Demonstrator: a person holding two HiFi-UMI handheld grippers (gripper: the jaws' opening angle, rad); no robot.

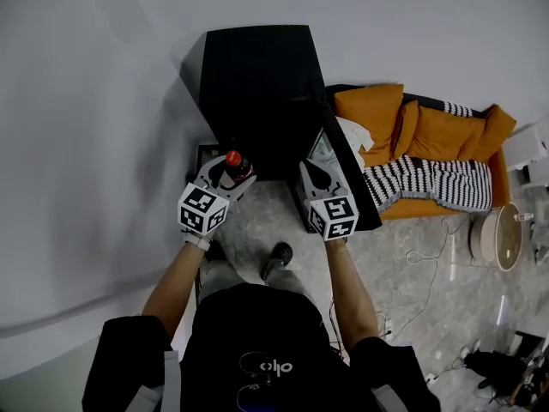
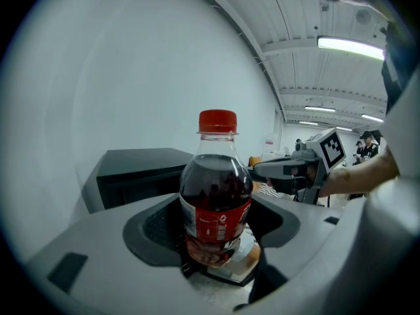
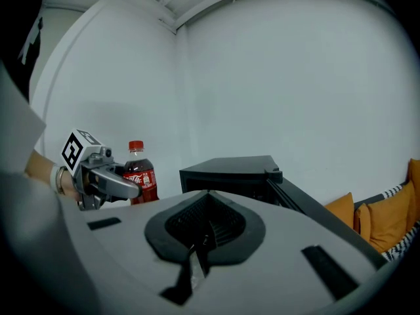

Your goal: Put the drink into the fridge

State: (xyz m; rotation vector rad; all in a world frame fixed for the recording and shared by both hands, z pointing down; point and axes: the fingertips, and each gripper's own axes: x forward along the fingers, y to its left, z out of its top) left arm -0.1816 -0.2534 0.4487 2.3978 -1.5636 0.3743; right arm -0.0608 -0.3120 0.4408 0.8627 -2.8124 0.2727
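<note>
A cola bottle point(image 1: 234, 163) with a red cap and red label stands upright in my left gripper point(image 1: 230, 173), which is shut on its lower body point(image 2: 216, 205). Just ahead of it is the black fridge point(image 1: 257, 84), with its door point(image 1: 347, 174) swung open to the right. In the left gripper view the fridge point(image 2: 141, 172) shows behind the bottle. My right gripper point(image 1: 316, 173) is level with the left one, beside the open door, jaws shut on nothing point(image 3: 203, 231). In the right gripper view I see the bottle point(image 3: 140, 176), the fridge point(image 3: 230, 170) and its door edge point(image 3: 308, 209).
A white wall runs along the left and behind the fridge. To the right is an orange sofa point(image 1: 429, 131) with a black-and-white striped blanket point(image 1: 429, 183). A round white device point(image 1: 497, 234) and loose cables point(image 1: 429, 264) lie on the floor to the right.
</note>
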